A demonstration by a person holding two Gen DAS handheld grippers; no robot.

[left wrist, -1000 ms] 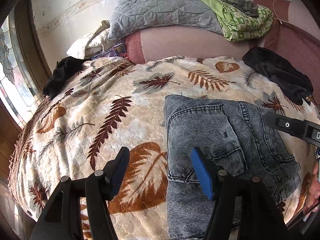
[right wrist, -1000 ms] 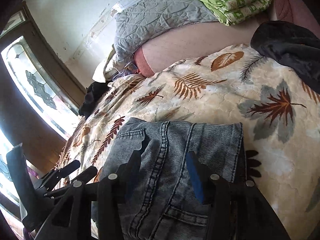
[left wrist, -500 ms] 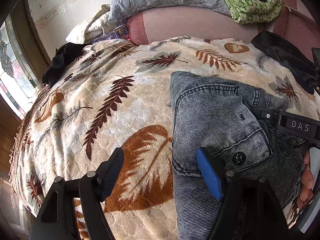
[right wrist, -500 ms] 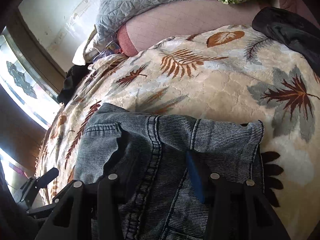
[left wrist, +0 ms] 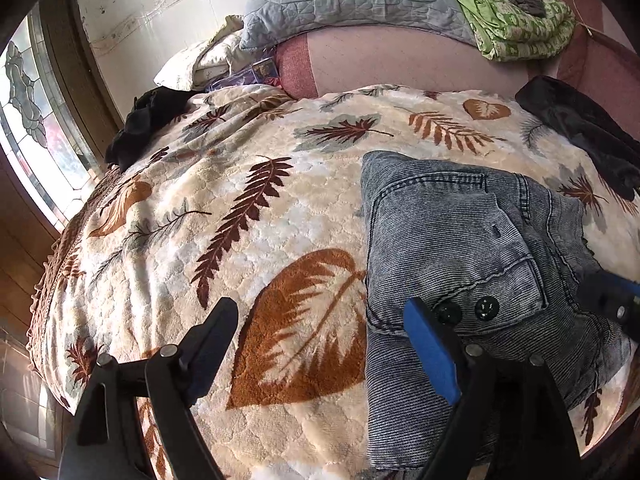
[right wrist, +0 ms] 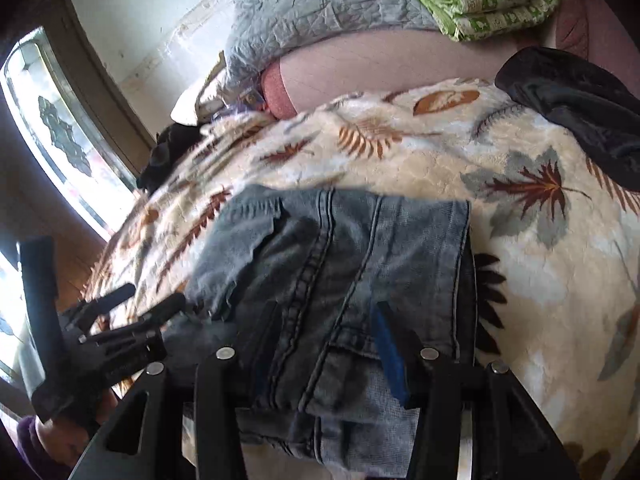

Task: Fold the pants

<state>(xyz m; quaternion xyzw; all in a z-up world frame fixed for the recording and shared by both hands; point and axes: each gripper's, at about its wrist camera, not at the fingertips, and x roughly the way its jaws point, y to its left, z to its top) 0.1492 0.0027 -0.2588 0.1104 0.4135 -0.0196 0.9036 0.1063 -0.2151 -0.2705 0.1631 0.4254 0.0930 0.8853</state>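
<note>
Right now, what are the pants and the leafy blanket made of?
The jeans look like washed grey-blue denim: fine ribbed weave, stitched seams, dark buttons. The leaf-print blanket looks like soft plush fleece, probably synthetic: fuzzy pile with a quilted, bubbly surface.

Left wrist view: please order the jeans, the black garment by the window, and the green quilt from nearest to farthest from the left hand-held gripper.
From the left hand-held gripper:
1. Jeans, folded, just right of its blue finger.
2. Black garment, far left bed edge by the window.
3. Green quilt, top right, on the headboard.
</note>
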